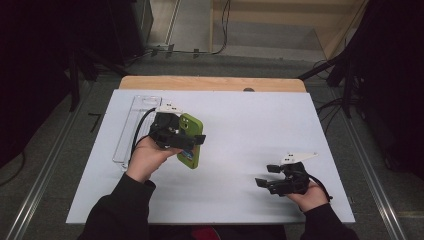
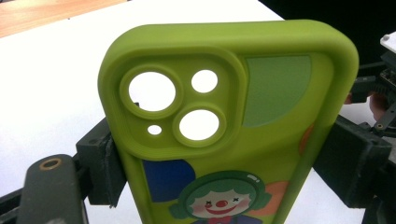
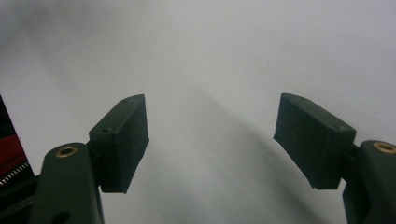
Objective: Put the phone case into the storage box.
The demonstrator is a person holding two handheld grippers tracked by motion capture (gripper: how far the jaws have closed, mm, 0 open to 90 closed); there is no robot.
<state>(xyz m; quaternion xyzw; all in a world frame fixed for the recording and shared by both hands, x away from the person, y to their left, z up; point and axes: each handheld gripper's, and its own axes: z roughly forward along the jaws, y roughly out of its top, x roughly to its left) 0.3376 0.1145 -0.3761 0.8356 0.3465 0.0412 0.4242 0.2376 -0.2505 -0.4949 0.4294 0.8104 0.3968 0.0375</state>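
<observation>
A lime-green phone case (image 1: 190,139) with camera cut-outs and a clown print is held above the white board. My left gripper (image 1: 192,141) is shut on the green phone case (image 2: 224,135), its black pads (image 2: 105,163) pressing both long sides. My right gripper (image 1: 267,176) rests low near the board's front right, pointing left. In the right gripper view the right gripper (image 3: 210,140) is open, its pads (image 3: 123,140) wide apart with nothing between them over the white surface.
A clear plastic tray (image 1: 135,125) lies along the left side of the white board (image 1: 250,125). The wooden table edge (image 1: 210,82) runs behind it. Dark equipment and cables stand at both sides of the floor.
</observation>
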